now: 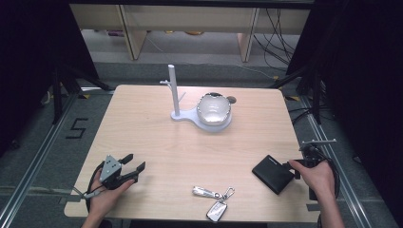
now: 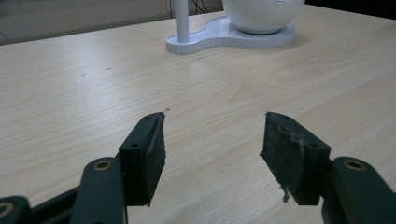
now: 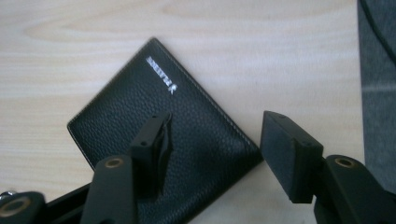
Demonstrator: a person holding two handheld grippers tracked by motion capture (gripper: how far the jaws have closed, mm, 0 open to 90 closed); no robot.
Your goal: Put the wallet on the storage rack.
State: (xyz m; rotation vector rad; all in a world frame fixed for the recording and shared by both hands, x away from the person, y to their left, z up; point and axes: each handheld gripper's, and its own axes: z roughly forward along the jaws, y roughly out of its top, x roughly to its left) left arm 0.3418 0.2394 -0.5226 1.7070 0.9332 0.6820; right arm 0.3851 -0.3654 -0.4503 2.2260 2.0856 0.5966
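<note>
A pale wood-grain table (image 1: 157, 142) is set on a grey floor. At its 7 o'clock corner the left gripper (image 1: 132, 167) is held low, jaws spread on nothing; at 4 o'clock the right gripper (image 3: 212, 140) is poised, jaws apart, over the pebbled black leather wallet (image 3: 187, 126) beside the table's edge. Bare wood is left up to the white stand (image 1: 190, 115) at 12 o'clock.

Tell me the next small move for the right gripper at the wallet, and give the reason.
Probably lower the right gripper a little and close on the near corner of the black wallet. Its jaws stand open, one over the leather and the other past the wallet's edge, pressing on nothing, so the corner already sits between them. The wallet lies flat on the table, near its right edge.
</note>
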